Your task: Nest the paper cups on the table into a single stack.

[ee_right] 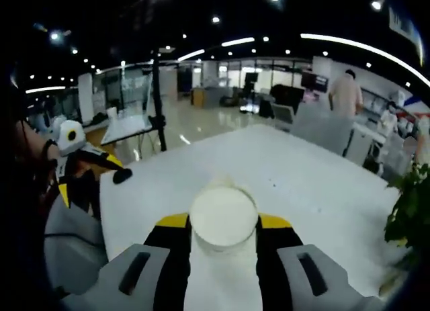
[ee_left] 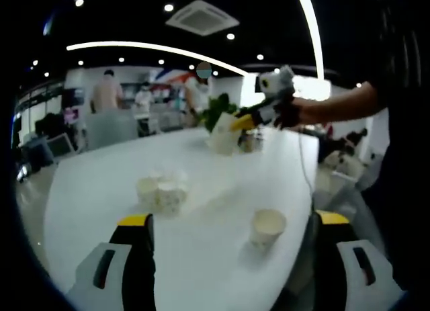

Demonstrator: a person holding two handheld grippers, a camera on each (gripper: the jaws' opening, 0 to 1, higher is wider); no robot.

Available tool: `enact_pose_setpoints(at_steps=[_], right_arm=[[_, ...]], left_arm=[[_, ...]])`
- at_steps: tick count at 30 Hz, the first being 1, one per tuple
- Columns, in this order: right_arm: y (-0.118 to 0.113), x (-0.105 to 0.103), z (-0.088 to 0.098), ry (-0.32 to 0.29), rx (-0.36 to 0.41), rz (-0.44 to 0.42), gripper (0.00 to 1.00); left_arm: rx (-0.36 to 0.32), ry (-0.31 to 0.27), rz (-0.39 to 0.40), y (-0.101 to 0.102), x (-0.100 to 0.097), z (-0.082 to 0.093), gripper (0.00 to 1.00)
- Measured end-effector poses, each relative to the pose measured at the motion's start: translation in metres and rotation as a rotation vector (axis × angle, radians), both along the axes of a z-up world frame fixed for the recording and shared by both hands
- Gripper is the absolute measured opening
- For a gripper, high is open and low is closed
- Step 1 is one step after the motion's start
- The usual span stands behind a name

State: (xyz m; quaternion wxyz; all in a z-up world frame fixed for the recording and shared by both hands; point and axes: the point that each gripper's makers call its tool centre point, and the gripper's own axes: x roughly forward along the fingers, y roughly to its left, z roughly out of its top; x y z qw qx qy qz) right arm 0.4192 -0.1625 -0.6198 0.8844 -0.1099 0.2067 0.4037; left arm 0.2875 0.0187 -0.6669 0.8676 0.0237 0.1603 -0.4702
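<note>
Now R gripper point(ee_right: 224, 247) clamps a paper cup point(ee_right: 224, 217) over tabletop point(ee_right: 302, 170); L gripper point(ee_left: 232, 247) open, empty. Risk: squeezed cup deforms, won't nest w/ cup cluster point(ee_left: 163, 192).

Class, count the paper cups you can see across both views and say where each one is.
About 5. One paper cup is gripped in the right tongs; one lone cup stands on the table; a blurred cluster looks like three, perhaps hiding more.

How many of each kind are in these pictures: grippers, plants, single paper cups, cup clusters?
Grippers: 2, left gripper, right gripper
Single paper cups: 2, standing cup, held cup
Cup clusters: 1, contents blurred
Plants: 1
Total: 6
</note>
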Motion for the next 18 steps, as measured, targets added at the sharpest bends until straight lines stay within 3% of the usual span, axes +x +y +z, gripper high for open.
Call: enact_pose_setpoints(at_steps=[8, 18], right_arm=[[0.001, -0.014, 0.015, -0.006, 0.047, -0.009, 0.34], [0.008, -0.036, 0.053, -0.023, 0.219, -0.013, 0.34]], left_arm=[[-0.003, 0.005, -0.009, -0.004, -0.002, 0.001, 0.96], [-0.009, 0.008, -0.010, -0.007, -0.008, 0.002, 0.96]])
